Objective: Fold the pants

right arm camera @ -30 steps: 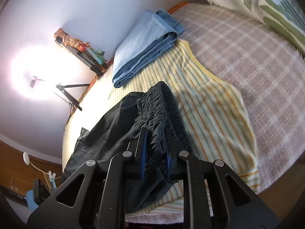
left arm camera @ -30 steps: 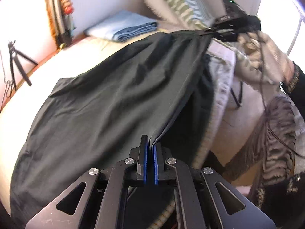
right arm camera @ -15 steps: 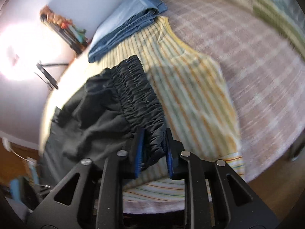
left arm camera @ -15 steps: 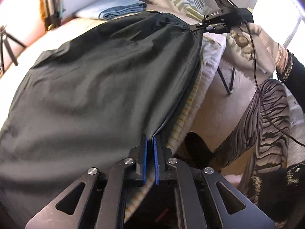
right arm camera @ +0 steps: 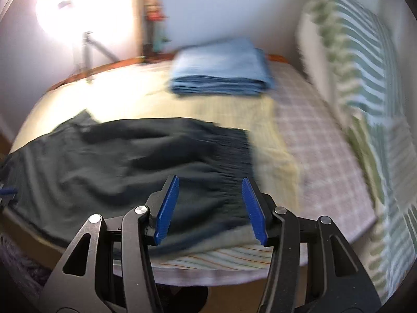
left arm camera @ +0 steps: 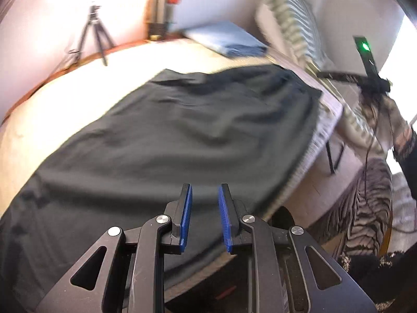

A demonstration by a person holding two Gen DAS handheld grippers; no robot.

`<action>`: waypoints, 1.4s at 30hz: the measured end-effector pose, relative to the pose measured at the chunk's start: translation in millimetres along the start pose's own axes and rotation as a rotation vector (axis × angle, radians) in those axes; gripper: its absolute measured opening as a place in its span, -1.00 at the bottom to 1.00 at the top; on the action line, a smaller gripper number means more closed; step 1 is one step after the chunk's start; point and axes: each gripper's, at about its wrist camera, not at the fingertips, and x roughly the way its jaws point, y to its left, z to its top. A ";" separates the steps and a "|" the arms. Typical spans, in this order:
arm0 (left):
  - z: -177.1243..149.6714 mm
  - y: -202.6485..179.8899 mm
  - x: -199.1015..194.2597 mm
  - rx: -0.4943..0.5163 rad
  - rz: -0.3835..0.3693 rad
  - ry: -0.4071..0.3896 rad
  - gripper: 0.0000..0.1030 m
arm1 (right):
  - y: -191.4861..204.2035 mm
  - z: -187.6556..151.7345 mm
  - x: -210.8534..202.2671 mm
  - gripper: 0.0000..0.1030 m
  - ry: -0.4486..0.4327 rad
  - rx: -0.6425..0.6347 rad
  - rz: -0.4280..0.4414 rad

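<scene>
The black pants (left arm camera: 166,140) lie spread flat across the bed, their near edge along the bed's front edge. In the right wrist view the pants (right arm camera: 125,161) show their gathered waistband at the right end. My left gripper (left arm camera: 205,195) is open and empty, just above the pants' near edge. My right gripper (right arm camera: 209,185) is open wide and empty, just above the waistband end. The right gripper also shows in the left wrist view (left arm camera: 365,78), off the bed's right side.
A folded blue jeans stack (right arm camera: 221,70) lies at the back of the bed. A striped pillow (right arm camera: 365,78) leans on the right. A yellow striped sheet (right arm camera: 271,140) lies under the pants. A tripod (left arm camera: 93,34) stands by the far wall. The person's legs (left arm camera: 365,208) are at right.
Both grippers have let go of the pants and opened. The pants dropped from being held up to lying flat on the bed. Both grippers pulled back a little.
</scene>
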 end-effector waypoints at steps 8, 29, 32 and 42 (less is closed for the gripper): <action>-41.5 90.8 -54.8 -0.207 0.159 -0.003 -0.40 | 125.7 -15.7 6.1 0.02 0.050 -0.256 0.389; -231.1 332.3 -159.0 -1.134 0.386 -0.161 0.07 | 327.1 -96.4 32.8 -0.01 0.147 -0.869 0.595; -244.1 339.4 -146.1 -1.187 0.359 -0.150 0.07 | 329.0 -95.3 36.4 -0.26 0.170 -0.871 0.600; -248.8 341.9 -124.4 -1.204 0.384 -0.155 -0.02 | 332.6 -99.1 45.2 -0.51 0.195 -0.901 0.583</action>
